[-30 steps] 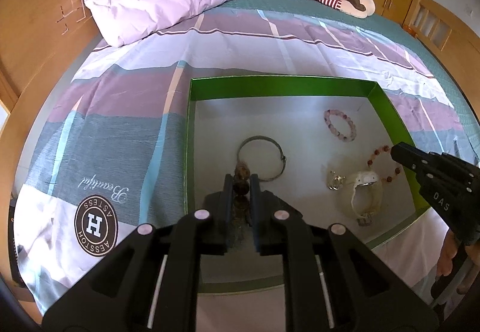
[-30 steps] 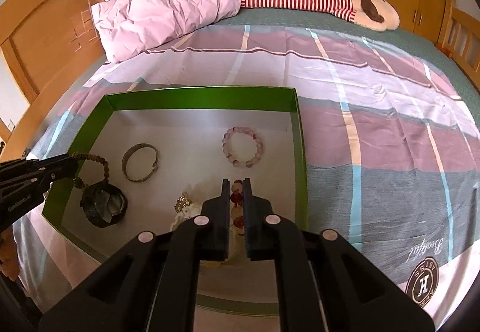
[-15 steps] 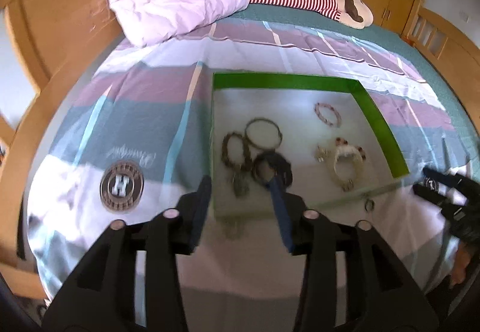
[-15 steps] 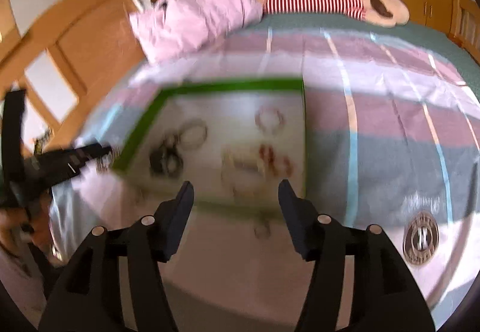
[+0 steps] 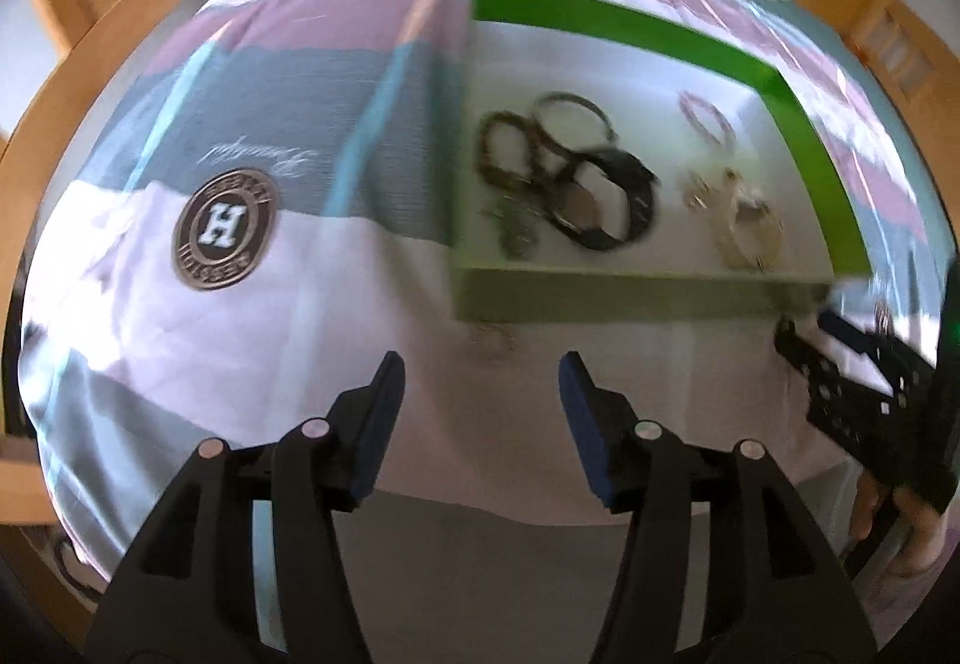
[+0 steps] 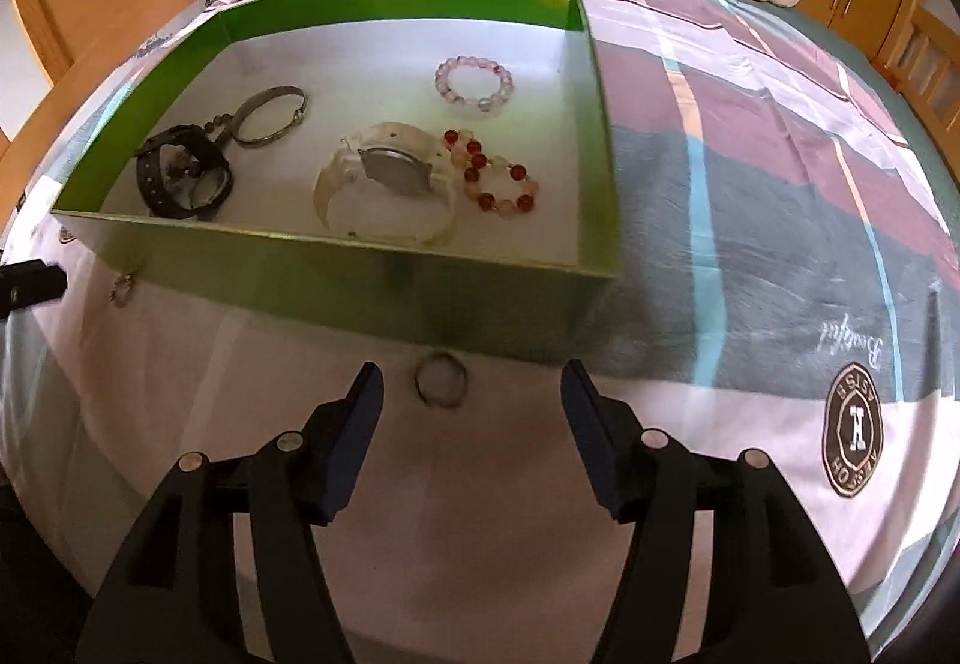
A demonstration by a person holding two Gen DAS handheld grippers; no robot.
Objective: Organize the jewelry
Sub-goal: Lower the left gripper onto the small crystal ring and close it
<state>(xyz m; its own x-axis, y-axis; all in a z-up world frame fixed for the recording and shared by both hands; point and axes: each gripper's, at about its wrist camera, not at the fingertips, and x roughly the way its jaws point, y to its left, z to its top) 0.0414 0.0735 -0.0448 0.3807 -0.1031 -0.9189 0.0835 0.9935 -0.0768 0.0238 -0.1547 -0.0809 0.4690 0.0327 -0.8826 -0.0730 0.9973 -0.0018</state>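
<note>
both the left gripper (image 5: 480, 382) and right gripper (image 6: 468, 391) are held apart and empty – jaws just widened and the right's slightly narrowed – the right lined up on a ring (image 6: 441, 379) left outside the green box (image 6: 420, 280).

My matt black plastic fingers (image 6: 366, 394) hang over soft printed cotton bedding (image 6: 750, 256). The green box (image 6: 420, 292) looks like glossy card, matt white inside. The bangle (image 6: 270, 115) is dull metal; the beads (image 6: 474, 85) are glassy.
</note>
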